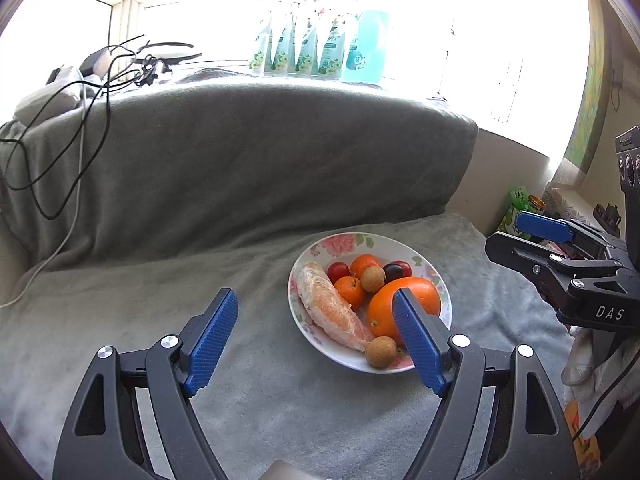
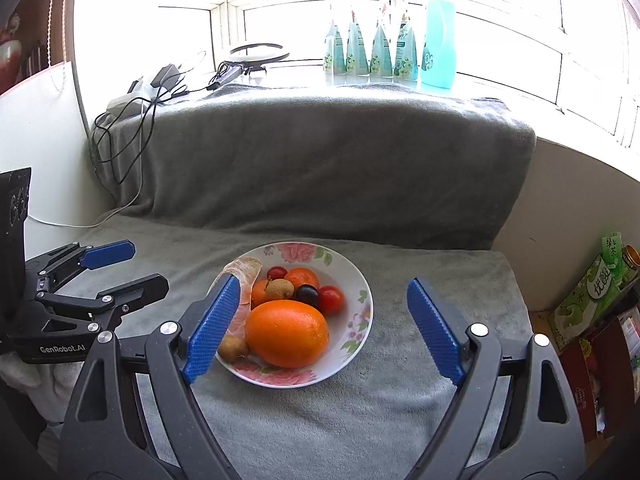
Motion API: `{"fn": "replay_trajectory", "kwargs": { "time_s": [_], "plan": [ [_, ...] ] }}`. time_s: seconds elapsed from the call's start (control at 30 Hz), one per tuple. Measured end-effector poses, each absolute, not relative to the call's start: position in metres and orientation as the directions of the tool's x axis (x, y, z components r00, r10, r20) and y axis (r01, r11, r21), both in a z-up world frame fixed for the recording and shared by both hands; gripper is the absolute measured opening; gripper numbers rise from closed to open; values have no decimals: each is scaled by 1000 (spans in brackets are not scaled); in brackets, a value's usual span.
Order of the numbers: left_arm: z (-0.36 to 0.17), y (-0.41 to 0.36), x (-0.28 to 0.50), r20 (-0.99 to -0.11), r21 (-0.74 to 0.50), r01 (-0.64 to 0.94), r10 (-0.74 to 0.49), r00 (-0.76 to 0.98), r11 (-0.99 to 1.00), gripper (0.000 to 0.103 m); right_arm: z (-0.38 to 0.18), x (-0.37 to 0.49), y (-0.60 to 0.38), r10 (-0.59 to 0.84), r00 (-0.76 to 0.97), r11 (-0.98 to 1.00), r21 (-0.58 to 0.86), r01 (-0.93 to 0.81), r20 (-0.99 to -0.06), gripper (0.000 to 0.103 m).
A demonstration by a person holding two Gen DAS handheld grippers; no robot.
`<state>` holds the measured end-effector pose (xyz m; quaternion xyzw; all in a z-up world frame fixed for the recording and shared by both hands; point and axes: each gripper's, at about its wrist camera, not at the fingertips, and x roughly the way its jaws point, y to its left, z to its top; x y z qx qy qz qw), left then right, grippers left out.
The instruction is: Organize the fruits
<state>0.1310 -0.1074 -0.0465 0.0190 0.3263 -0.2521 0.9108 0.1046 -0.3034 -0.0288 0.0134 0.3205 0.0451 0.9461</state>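
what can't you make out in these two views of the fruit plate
- Left wrist view: the right finger hides part of the large orange and the plate rim.
- Right wrist view: the left finger covers part of the peeled citrus segment.
- Both views: glare washes out the window; pouch labels too small.

Both wrist views look forward and slightly down across the grey blanket-covered surface [image 1: 248, 360] toward the window, the left from its near left, the right from nearer its middle, both close in, sharing the floral plate [image 1: 394, 246] [image 2: 362, 280] and windowsill bottles [image 1: 316, 44] [image 2: 384, 48].
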Motion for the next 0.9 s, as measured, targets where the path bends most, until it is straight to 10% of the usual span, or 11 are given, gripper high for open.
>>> {"fn": "replay_trajectory", "kwargs": {
  "time_s": [0.9],
  "plan": [
    [-20, -58, 52, -536, -81, 309, -303, 788, 948, 87, -13, 30, -303, -1, 862, 993, 100, 60, -508, 103]
  ]
}}
